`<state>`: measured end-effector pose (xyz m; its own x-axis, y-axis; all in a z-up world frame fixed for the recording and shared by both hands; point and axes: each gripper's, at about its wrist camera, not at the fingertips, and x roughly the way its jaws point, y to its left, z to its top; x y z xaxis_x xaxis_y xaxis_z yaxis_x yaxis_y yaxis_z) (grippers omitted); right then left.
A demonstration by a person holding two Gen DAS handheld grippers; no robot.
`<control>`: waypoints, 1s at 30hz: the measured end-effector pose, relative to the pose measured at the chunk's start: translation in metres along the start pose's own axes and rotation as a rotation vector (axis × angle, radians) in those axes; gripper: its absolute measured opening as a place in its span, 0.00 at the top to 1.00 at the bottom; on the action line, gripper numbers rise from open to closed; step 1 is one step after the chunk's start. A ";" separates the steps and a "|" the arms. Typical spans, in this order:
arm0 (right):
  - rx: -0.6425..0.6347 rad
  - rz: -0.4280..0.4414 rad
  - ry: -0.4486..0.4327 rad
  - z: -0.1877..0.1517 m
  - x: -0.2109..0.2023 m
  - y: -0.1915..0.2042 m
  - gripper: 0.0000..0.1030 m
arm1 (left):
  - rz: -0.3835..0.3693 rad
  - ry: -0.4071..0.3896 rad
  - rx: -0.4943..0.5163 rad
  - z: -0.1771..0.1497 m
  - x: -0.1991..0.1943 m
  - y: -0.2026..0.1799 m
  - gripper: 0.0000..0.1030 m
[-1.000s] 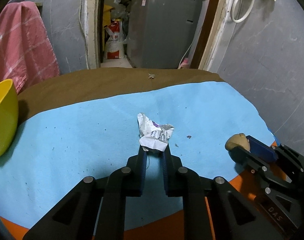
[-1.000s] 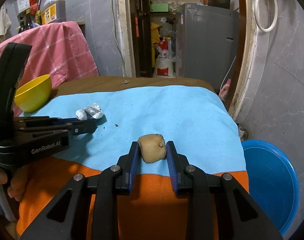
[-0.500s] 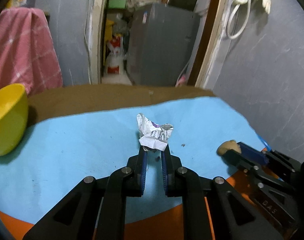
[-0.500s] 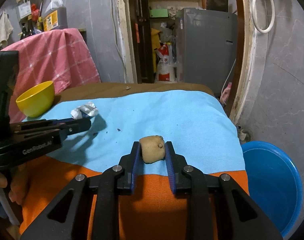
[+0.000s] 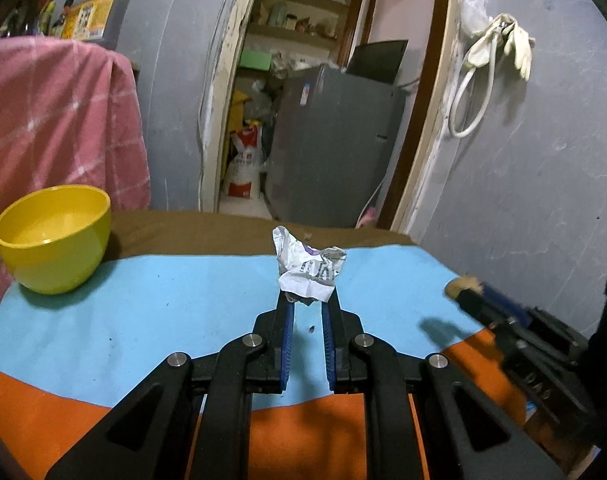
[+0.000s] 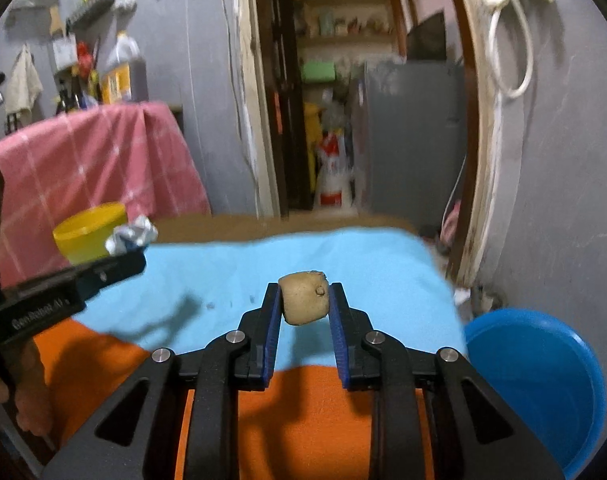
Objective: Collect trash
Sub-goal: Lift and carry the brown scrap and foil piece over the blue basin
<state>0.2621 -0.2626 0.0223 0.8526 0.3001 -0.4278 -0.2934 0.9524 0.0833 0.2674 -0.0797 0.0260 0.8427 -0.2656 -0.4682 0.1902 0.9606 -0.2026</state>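
Note:
A crumpled white wrapper [image 5: 309,268] is pinched in my left gripper [image 5: 307,298], which is shut on it and holds it above the blue cloth [image 5: 163,300]. My right gripper [image 6: 304,289] is shut on a brown lump of food scrap [image 6: 305,304], also clear of the cloth. In the left wrist view the right gripper [image 5: 469,294] shows at the right edge with the lump [image 5: 461,285] at its tip. The right wrist view catches the left gripper [image 6: 131,254] at the left with the wrapper [image 6: 133,236].
A yellow bowl [image 5: 53,236] stands at the table's far left corner. A blue basin [image 6: 543,380] sits on the floor right of the table. An orange cloth [image 6: 303,400] covers the near edge. Pink fabric [image 5: 55,128] hangs behind the bowl, and a doorway lies beyond.
Both grippers have risen off the blue cloth with their pieces still held, and both views have tilted upward. The right jaws have drawn slightly tighter on the lump.

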 end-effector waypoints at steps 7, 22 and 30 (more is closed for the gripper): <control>-0.013 -0.029 -0.241 0.010 -0.052 -0.006 0.79 | -0.023 -0.113 0.007 0.007 -0.022 -0.026 0.89; 0.029 -0.204 -0.429 -0.001 -0.122 -0.054 0.79 | -0.178 -0.155 0.130 0.007 -0.028 -0.119 0.89; 0.137 -0.332 -0.356 -0.012 -0.130 -0.098 0.79 | -0.263 -0.052 0.154 -0.001 -0.005 -0.167 0.89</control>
<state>0.1747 -0.3960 0.0594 0.9918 -0.0430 -0.1202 0.0578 0.9908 0.1223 0.2309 -0.2385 0.0609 0.7781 -0.5063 -0.3718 0.4764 0.8614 -0.1763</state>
